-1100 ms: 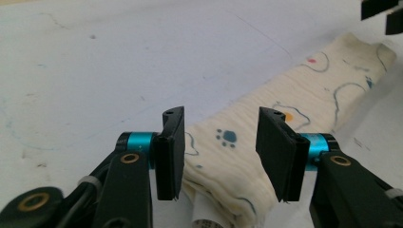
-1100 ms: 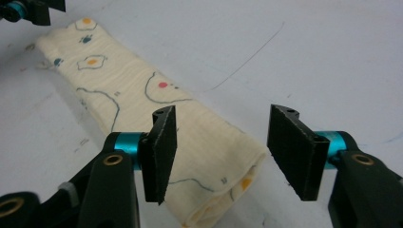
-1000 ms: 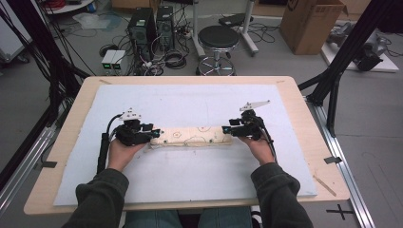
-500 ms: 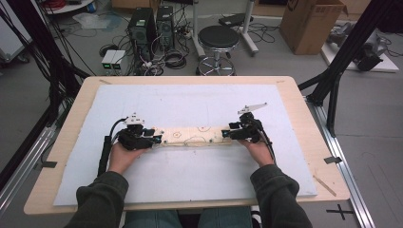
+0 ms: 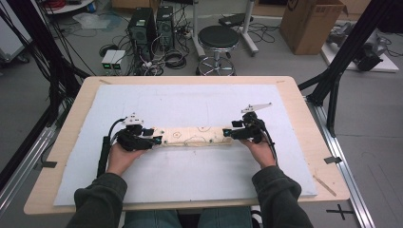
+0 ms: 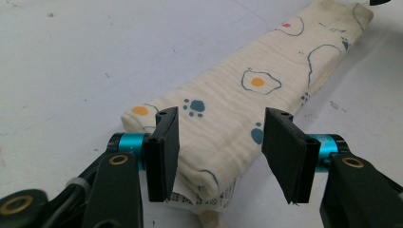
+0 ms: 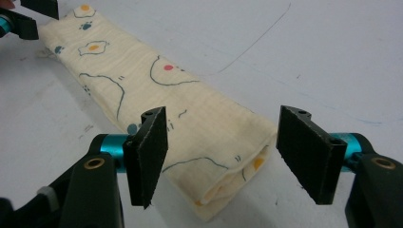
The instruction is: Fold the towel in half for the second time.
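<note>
A cream cloth [image 5: 192,137] printed with fried eggs and blue paw marks lies folded into a long narrow strip on the white mat [image 5: 190,180]. My left gripper [image 5: 154,140] is at its left end and my right gripper [image 5: 229,133] at its right end. In the left gripper view, the left gripper [image 6: 221,137] is open, its jaws straddling the folded end of the cloth [image 6: 266,80]. The right gripper view has the right gripper [image 7: 228,137] open too, with the other end of the cloth [image 7: 142,71] lying between its jaws. Neither one is closed on the fabric.
The white mat covers most of a wooden table [image 5: 313,123]. Behind the table stand a black stool [image 5: 217,38], computer towers [image 5: 152,23] and a cardboard box [image 5: 311,21]. A dark frame post [image 5: 340,71] rises at the right.
Both hands have drifted slightly toward the near edge while staying at the two ends of the cloth. The cloth has stayed flat in the same place.
</note>
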`<state>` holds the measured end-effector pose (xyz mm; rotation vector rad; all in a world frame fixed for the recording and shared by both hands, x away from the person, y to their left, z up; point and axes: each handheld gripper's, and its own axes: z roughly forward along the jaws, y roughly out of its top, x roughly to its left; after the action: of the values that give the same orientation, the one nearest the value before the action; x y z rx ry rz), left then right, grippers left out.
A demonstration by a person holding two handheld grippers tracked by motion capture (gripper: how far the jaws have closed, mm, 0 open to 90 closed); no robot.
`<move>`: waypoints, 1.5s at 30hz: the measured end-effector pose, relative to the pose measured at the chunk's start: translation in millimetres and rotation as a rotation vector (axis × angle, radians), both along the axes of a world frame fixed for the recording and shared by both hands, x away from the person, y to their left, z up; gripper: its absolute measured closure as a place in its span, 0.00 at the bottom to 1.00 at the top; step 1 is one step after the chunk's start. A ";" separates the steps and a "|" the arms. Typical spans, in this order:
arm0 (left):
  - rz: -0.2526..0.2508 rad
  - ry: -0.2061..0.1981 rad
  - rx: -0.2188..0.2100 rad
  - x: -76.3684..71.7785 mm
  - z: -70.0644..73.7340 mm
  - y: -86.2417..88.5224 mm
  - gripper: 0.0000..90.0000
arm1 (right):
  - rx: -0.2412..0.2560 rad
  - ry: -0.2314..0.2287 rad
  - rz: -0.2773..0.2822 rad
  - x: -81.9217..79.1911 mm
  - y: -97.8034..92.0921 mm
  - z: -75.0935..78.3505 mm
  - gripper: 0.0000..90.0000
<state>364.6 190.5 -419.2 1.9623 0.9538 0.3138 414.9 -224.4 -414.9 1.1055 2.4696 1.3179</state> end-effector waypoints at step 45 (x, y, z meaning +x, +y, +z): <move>-0.006 -0.060 -0.021 -26.6 24.7 17.6 0.40 | 0.036 -0.054 -0.042 -23.1 -9.5 20.3 0.18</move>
<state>338.0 208.1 -394.4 1.9256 0.9098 0.3557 391.8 -234.0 -394.6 1.1081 2.3809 1.3674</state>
